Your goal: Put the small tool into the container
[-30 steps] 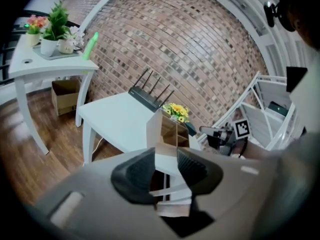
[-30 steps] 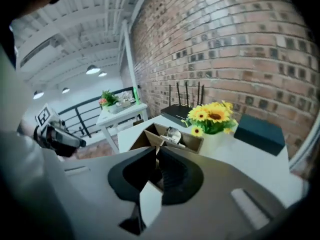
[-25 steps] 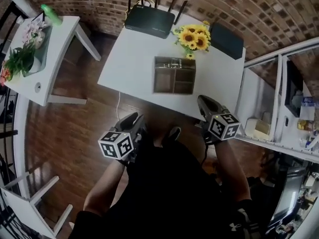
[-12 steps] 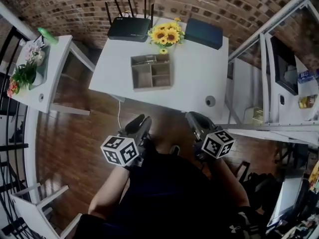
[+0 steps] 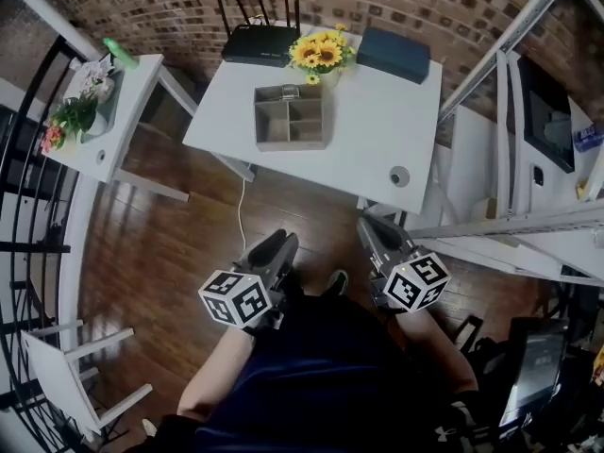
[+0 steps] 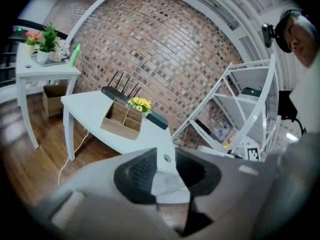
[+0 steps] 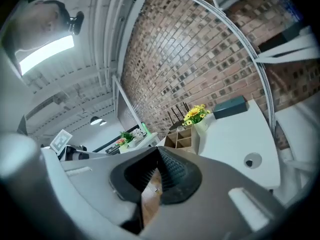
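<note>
The container (image 5: 291,118) sits open-side up on the far white table (image 5: 377,149), just nearer than the sunflowers (image 5: 319,53) and router (image 5: 260,43), while we hold the left gripper (image 5: 279,243) closing on nothing and the right gripper (image 5: 370,226) pressed together.

Dark short-sleeved top (image 5: 321,376), possibly navy. Small white logo (image 5: 444,429) on its fabric, below the grey right gripper (image 5: 370,225) and its black-and-white marker cube (image 5: 416,283).

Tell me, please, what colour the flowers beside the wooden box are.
Yellow, with dark centres; the head view shows the flowers best.
</note>
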